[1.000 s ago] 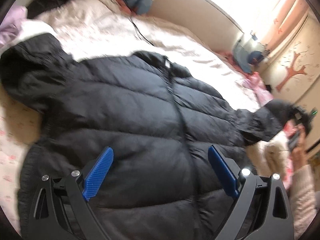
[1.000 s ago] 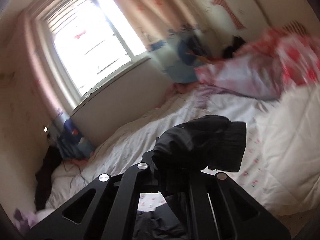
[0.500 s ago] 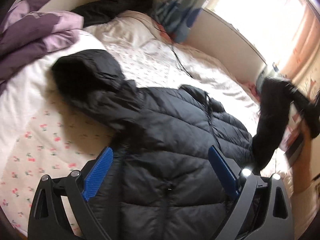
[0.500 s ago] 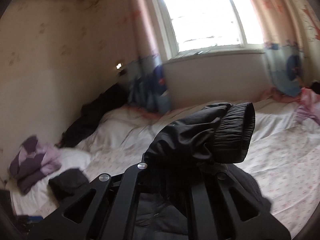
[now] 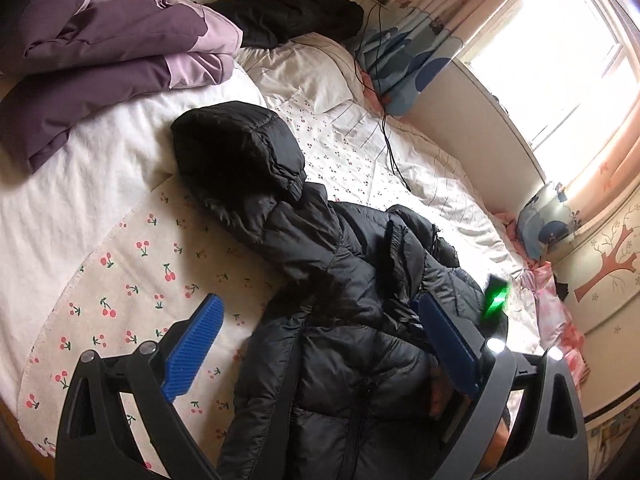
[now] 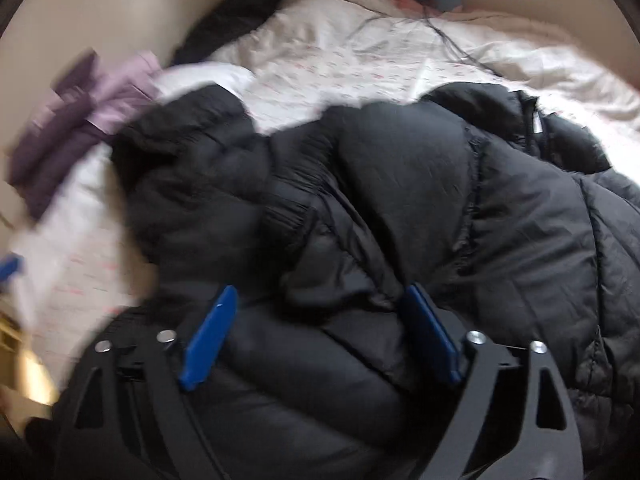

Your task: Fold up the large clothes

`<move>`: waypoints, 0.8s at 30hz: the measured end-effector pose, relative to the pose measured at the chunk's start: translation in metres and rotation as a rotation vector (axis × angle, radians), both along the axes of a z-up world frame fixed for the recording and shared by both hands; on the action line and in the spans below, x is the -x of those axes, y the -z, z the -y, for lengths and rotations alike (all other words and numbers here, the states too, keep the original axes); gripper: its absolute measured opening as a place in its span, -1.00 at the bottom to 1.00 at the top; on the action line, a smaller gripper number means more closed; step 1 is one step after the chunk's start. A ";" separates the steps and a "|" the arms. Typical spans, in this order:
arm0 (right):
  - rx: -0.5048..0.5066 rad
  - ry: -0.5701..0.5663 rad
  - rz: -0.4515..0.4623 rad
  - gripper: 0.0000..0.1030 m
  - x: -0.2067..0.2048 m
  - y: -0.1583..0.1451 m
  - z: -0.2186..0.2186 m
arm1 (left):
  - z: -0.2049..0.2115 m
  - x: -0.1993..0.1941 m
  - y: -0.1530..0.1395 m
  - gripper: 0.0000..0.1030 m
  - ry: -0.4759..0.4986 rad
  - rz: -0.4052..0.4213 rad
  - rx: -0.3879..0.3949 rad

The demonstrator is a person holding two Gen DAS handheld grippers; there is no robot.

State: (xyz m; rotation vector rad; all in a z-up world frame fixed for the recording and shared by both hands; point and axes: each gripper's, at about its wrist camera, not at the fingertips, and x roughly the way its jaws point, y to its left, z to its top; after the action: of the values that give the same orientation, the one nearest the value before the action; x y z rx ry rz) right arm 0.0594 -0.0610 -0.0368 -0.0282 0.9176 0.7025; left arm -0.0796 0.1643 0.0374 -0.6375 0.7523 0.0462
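Purple jacket (image 5: pixel 104 52) and charging cable (image 5: pixel 384 128) flank the black coat (image 5: pixel 344 288); both hand-held grippers gape, empty.

We are in a home bedroom. A wide bed (image 5: pixel 100 184) fills most of the view, covered with a white sheet and a cherry-print quilt (image 5: pixel 132 276). A purple duvet (image 5: pixel 100 52) lies bundled near its head, beside a pillow (image 5: pixel 308 64). Pink curtains (image 5: pixel 600 184) frame a bright window (image 5: pixel 560 52) along the far side. The wall (image 5: pixel 608 280) carries a tree-shaped decal, and a charging cable (image 5: pixel 384 128) trails across the bedding from a wall socket.
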 end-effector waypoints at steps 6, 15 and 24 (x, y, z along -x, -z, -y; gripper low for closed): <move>-0.252 0.070 0.091 0.84 0.000 -0.041 0.025 | -0.001 -0.004 0.002 0.83 -0.009 -0.010 -0.008; -0.235 0.052 -0.029 0.81 0.022 -0.036 0.030 | 0.012 -0.028 0.004 0.86 0.100 -0.040 -0.504; -0.578 0.365 -0.081 0.86 0.057 -0.004 0.157 | 0.004 -0.141 0.014 0.86 0.347 -0.195 -0.999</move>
State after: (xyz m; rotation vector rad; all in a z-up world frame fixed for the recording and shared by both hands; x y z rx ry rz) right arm 0.0025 -0.2184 -0.0332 0.6684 0.7414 0.6056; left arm 0.0616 0.1603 0.0232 0.4557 0.9027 0.1547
